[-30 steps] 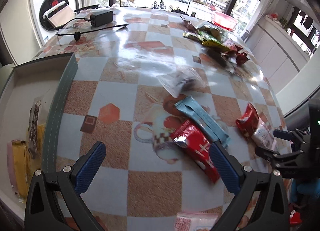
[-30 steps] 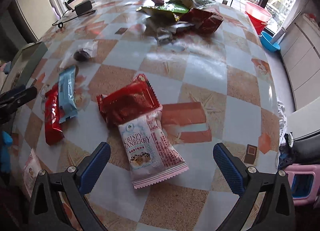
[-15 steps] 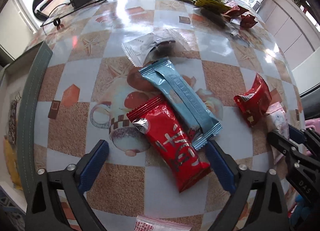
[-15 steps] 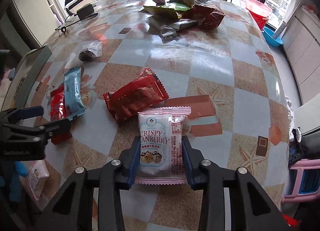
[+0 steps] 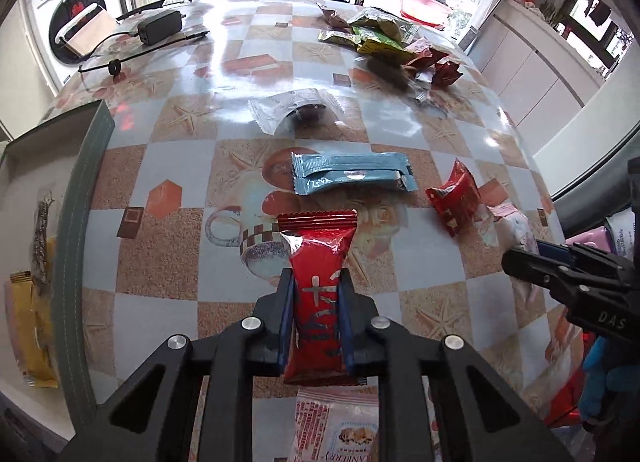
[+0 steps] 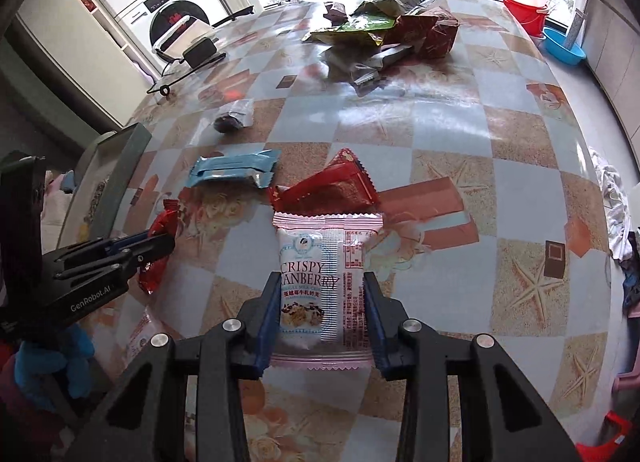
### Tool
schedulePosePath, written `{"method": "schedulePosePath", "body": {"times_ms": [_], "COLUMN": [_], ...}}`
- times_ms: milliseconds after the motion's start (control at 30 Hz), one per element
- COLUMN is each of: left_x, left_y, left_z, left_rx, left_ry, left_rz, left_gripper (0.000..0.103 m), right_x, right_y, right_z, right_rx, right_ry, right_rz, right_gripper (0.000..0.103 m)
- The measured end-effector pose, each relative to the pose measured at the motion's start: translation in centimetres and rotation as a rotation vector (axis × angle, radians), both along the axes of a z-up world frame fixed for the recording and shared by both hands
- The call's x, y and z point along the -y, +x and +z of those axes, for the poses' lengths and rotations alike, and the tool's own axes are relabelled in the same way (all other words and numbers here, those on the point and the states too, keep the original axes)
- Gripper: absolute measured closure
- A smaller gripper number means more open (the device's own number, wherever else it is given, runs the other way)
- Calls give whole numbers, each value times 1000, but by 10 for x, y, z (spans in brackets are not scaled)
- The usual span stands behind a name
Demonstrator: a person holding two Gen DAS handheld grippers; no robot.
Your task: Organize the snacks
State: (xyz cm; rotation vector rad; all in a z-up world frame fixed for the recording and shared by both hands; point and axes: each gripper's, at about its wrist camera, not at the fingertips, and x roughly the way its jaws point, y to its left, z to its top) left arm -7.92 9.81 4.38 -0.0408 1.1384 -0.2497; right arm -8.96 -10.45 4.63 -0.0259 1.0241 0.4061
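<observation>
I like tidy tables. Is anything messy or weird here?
Yes. A crumpled heap of green and red wrappers lies jumbled at the table's far end, and single snacks, like the blue bar, lie scattered instead of in the box on the left.

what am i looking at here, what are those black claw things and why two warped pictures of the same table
These are two hand-held grabbing tools, one in each of a person's hands, not a robot arm. Each carries a wide-angle camera looking along its two fingers, hence the two bent pictures: one from the left tool, one from the right.

The left gripper, whose fingers have just been closing, is shut on a long shiny red snack bar wrapper. The right gripper is shut on a pink and white cranberry crisp packet.

On the checkered glossy tablecloth lie a light blue foil bar, a small red pillow pack, a clear packet with something dark inside, and a far pile of green and red wrappers. At the left edge stands a grey-green open box with a few snacks inside.
</observation>
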Motion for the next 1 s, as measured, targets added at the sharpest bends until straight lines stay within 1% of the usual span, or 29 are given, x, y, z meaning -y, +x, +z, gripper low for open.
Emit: {"method": "schedulePosePath", "body": {"times_ms": [100,233,367,433,500,633,700,767,800,833,867,900,933,967,1000], "left_x": [-7,-39,-93,-124,-156,-209,-225,-234,-236,-237,-236,-235,-233,-229,-224], "left_y": [-4,-10,-18,-23,-25,-27,-25,-24,-23,-23,-24,-26,-29,-31,-31], "left_z": [17,39,53,57,57,45,36,25,19,14,11,9,9,9,9], "left_rx": [47,106,139,152,155,123,106,78,64,55,50,52,63,69,67], "left_ry": [10,31,32,47,75,92,102,91,82,71,66,67,59,47,40], "left_rz": [6,58,161,219,278,375,395,396,395,392,392,393,384,365,344], "left_gripper": [81,81,81,81,81,81,81,79,69,48,36,24,24,24,24], "right_x": [-15,-56,-123,-162,-199,-266,-296,-323,-334,-343,-351,-354,-353,-346,-337], "right_y": [-3,-6,-6,-6,-5,4,10,13,15,15,16,16,17,19,21], "right_z": [6,16,21,21,22,20,17,12,9,6,3,2,0,1,1], "right_rx": [-3,6,-10,-14,-28,-73,-91,-110,-120,-129,-136,-138,-140,-142,-136], "right_ry": [12,21,48,58,79,151,166,172,165,154,135,113,97,90,84], "right_rz": [21,92,193,248,296,355,374,399,412,426,432,425,411,395,373], "right_gripper": [63,63,63,63,63,63,63,63,63,61,59,52,32,20,1]}}
